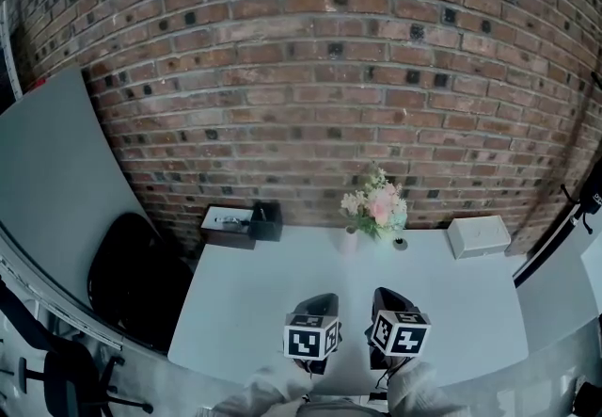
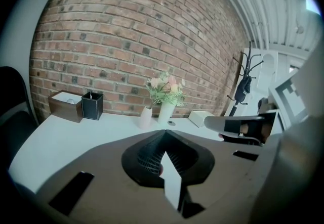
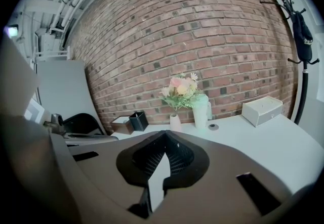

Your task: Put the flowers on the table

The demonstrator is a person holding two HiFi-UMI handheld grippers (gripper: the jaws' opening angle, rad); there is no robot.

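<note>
Standing well ahead of the clenched, empty jaws of left gripper (image 2: 162, 135) and right gripper (image 3: 163, 135), pink-and-cream flowers (image 3: 179, 89) rest in pale vases (image 3: 201, 112).

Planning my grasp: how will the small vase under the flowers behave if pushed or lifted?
The small vase looks narrow under a wide flower bunch, so it may tip if pushed high. Its smooth surface could slip in jaws. The taller vase stands close beside, so a nudge might knock both.
</note>
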